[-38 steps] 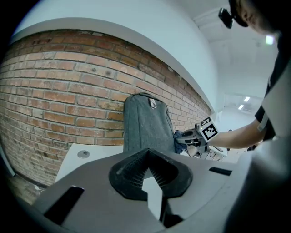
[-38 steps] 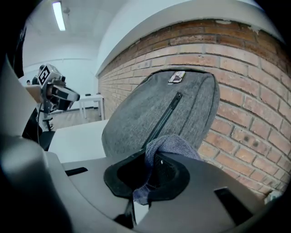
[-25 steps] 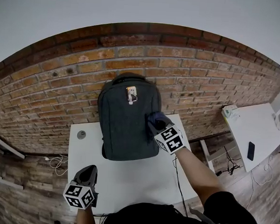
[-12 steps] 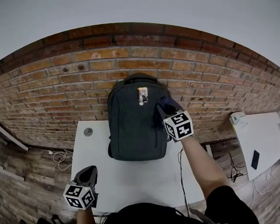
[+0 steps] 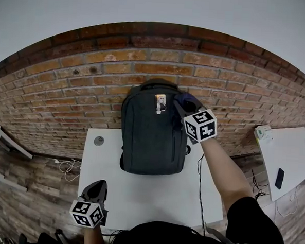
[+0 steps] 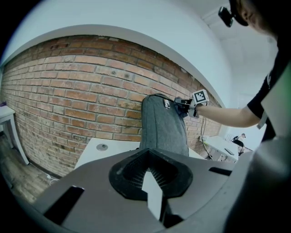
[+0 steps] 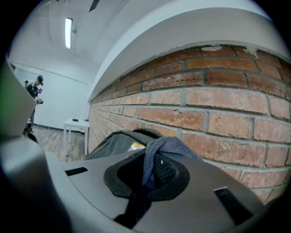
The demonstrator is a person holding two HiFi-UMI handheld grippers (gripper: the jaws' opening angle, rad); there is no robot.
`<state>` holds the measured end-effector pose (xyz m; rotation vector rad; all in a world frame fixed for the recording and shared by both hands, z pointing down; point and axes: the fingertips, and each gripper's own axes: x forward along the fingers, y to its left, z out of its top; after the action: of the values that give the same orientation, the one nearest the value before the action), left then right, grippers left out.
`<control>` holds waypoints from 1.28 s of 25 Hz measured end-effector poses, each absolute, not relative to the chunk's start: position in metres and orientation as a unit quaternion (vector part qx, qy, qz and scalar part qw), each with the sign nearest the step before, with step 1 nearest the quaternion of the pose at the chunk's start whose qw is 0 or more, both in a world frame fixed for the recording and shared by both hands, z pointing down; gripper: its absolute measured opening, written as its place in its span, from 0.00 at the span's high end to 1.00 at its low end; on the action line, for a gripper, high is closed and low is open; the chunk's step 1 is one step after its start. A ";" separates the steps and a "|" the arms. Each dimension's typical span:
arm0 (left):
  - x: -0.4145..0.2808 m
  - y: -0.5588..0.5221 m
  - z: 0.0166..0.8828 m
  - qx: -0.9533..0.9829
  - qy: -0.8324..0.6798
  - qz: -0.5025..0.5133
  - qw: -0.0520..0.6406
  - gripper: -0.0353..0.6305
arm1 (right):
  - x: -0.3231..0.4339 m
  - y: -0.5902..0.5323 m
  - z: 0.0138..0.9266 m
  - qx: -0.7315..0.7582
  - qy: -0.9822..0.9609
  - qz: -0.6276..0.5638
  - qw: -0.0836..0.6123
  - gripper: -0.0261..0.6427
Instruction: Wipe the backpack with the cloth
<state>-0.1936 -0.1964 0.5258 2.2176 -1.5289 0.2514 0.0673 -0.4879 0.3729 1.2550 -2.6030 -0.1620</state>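
One backpack [image 5: 153,132], dark grey, stands upright at the back of the white surface [image 5: 137,195], leaning against the brick wall [image 5: 93,79]. The cloth [image 5: 187,101], dark blue, sits at the pack's upper right shoulder, close to the wall, and appears to touch the fabric there. The right claw [image 5: 186,105] is clamped on that cloth, which drapes over the pads in the right gripper view [image 7: 166,145]. The left claw [image 5: 94,192] is held low at the near edge of the surface, well apart from the pack, jaws closed on nothing. Assessment: wiping is under way at the top right corner; no dirt or wipe marks show, so the area already covered cannot be determined, and the front panel and left side are judged outstanding. A small tag [image 5: 160,103] hangs near the top of the pack; its print is too small to read. No brand is legible anywhere.
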 end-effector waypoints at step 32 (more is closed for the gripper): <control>-0.193 -0.192 0.519 0.805 -0.549 0.088 0.208 0.95 | 0.014 -0.439 0.462 0.353 -0.902 -0.007 0.248 0.93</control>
<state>-0.1930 -0.1923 0.5191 2.2394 -1.5283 0.2461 0.0142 -0.4393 0.4619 0.9633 -2.4590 -0.0183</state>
